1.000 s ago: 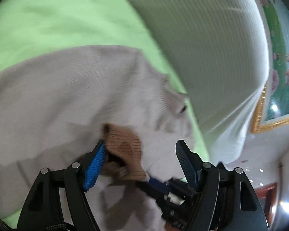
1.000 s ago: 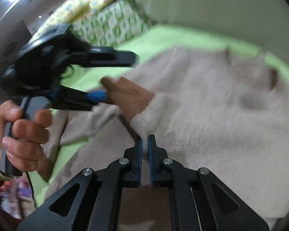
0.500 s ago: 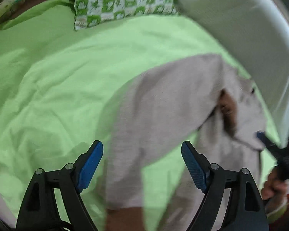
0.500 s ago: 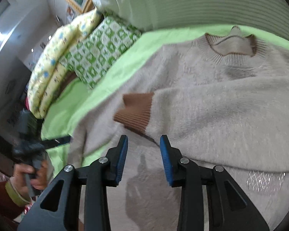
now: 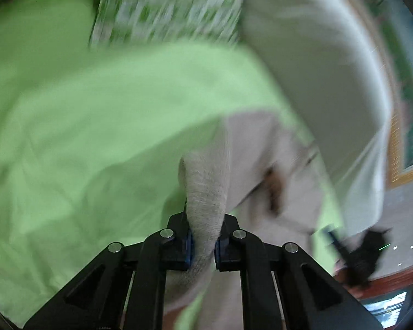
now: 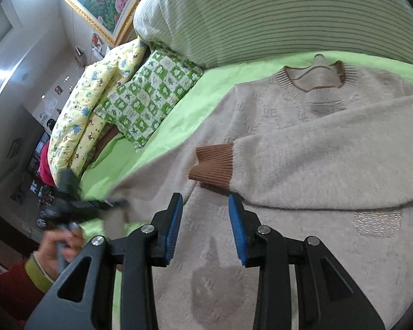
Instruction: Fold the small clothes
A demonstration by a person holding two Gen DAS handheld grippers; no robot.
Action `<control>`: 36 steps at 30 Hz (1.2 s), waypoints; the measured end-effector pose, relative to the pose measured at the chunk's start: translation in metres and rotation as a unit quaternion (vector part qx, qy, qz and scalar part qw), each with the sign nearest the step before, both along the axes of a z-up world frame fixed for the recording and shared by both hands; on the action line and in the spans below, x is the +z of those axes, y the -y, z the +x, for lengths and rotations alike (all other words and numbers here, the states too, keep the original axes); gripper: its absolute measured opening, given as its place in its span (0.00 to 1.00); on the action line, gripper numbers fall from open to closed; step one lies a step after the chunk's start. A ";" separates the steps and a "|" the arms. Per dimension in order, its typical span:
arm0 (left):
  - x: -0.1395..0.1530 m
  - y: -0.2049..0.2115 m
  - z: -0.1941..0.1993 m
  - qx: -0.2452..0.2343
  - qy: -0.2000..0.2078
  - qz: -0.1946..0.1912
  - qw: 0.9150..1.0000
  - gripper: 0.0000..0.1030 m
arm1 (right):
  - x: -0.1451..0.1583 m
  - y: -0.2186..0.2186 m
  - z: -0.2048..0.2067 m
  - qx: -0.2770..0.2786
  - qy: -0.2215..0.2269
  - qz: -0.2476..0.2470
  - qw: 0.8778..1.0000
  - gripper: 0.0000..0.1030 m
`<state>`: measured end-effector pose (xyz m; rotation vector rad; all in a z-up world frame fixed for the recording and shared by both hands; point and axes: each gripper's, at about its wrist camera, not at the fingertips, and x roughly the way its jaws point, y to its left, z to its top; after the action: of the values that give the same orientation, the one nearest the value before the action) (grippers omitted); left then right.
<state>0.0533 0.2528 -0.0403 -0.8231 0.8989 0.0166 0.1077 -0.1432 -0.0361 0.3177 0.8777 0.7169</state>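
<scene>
Right wrist view: a beige sweater (image 6: 303, 143) lies face up on the green bed sheet (image 6: 214, 82), one brown-cuffed sleeve (image 6: 316, 170) folded across its chest. Right gripper (image 6: 205, 225) hovers with fingers parted and empty, just short of the cuff. Left gripper (image 5: 203, 243) has its fingers clamped on the other sleeve (image 5: 206, 192), apparently to fold it inward.
</scene>
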 end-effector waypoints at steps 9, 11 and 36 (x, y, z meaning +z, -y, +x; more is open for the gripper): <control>0.177 0.074 0.084 -0.099 0.156 0.016 0.983 0.10 | 0.002 0.065 0.000 -0.078 0.005 0.025 0.997 0.35; 0.182 0.129 0.118 -0.152 0.162 0.011 0.975 0.13 | 0.003 0.086 0.001 -0.104 0.007 0.028 0.994 0.35; -0.040 0.184 0.143 -0.232 -0.069 0.266 0.933 0.71 | -0.077 0.184 0.006 -0.243 -0.100 -0.035 0.964 0.35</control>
<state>0.1966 0.0684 -0.0800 -0.0922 1.1374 -0.0931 0.1135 -0.3276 -0.1132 0.5263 0.9655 0.1997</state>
